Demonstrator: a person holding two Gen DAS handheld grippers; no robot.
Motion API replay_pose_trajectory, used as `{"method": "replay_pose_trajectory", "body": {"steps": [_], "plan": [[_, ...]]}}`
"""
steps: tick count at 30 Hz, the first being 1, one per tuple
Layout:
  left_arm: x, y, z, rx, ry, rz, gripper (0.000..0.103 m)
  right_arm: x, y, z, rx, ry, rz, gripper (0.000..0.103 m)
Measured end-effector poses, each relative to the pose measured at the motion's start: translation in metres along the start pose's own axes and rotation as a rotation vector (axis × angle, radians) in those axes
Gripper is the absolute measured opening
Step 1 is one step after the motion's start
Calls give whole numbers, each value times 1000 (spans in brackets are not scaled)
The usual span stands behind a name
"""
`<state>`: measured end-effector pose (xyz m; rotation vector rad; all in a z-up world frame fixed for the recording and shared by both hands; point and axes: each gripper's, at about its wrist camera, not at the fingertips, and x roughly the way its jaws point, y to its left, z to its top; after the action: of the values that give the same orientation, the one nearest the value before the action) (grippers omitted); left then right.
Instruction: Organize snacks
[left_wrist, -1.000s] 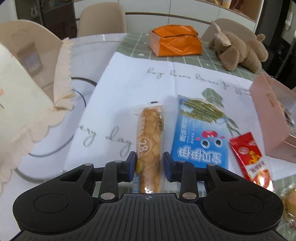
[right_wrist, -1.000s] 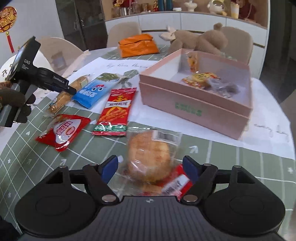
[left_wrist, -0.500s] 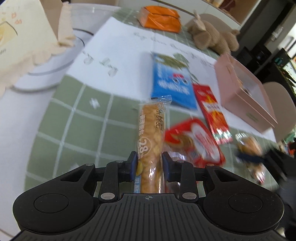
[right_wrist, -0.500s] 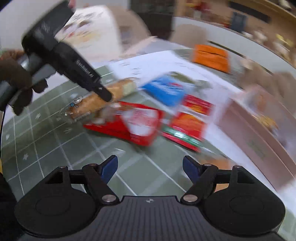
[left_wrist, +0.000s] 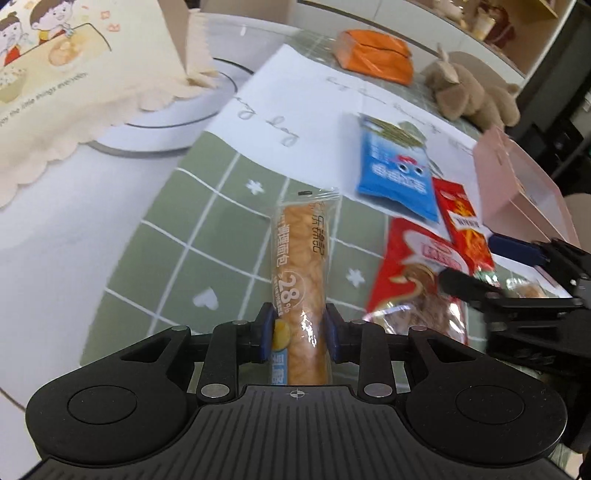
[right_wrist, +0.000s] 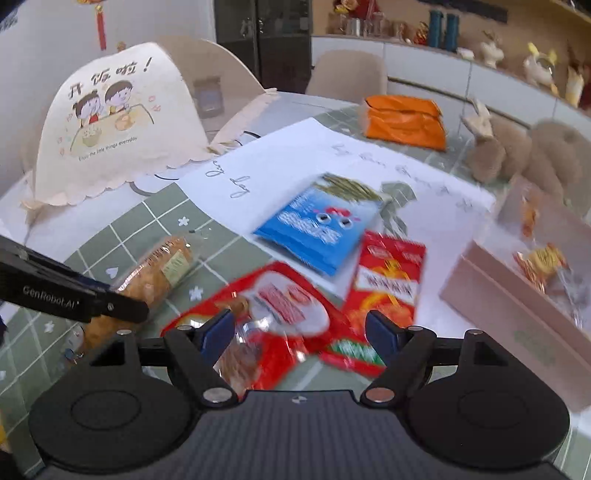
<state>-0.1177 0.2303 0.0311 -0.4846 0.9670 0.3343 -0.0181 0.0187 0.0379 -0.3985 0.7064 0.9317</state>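
My left gripper (left_wrist: 298, 332) is shut on a long bread stick in a clear wrapper (left_wrist: 301, 273), held above the green checked tablecloth; it also shows in the right wrist view (right_wrist: 155, 269). My right gripper (right_wrist: 301, 332) is open and empty, hovering over a large red snack bag (right_wrist: 273, 317) that also shows in the left wrist view (left_wrist: 413, 280). Beside it lie a narrow red packet (right_wrist: 384, 284) and a blue packet (right_wrist: 317, 225). The pink box (right_wrist: 517, 295) with several snacks inside stands at the right.
A cream food cover with a cartoon print (right_wrist: 110, 122) stands at the left. An orange bag (right_wrist: 406, 118) and a plush rabbit (right_wrist: 495, 147) sit at the back. A white sheet with writing (right_wrist: 280, 162) lies under the blue packet.
My left gripper has lifted the bread stick and carried it back toward the near left. My right gripper has swung left from the round bun to above the large red bag.
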Motion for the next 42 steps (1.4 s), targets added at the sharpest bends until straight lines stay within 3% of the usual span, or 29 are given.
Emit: {"method": "replay_pose_trajectory", "body": {"steps": [2,5,10,17,20,24,27,31,38,42], "plan": [[2,-1,4,9,5,1,33,13,13,5,-47,-20,-10,78],[3,-2,5,20,15,-30,33,44,24,8,-68,31,16,78],[7,-15,2,39,31,-96,33,24,32,-13,-152,34,70,75],[18,-63,-1,137,73,-190,33,-32,22,-70,-340,-15,-110,75],[24,-90,-3,193,88,-216,34,-55,-2,-77,-224,-5,-155,77],[30,-121,-6,273,107,-228,35,-87,-52,-84,55,-27,-209,81],[33,-139,-9,328,101,-196,36,-100,-89,-92,258,-17,-229,81],[36,-151,-13,382,96,-164,38,-99,-125,-107,430,22,-230,81],[38,-154,-13,398,82,-159,39,-73,-135,-111,479,59,-206,90],[37,-156,-15,397,74,-148,39,-61,-121,-109,407,66,-243,100]]}}
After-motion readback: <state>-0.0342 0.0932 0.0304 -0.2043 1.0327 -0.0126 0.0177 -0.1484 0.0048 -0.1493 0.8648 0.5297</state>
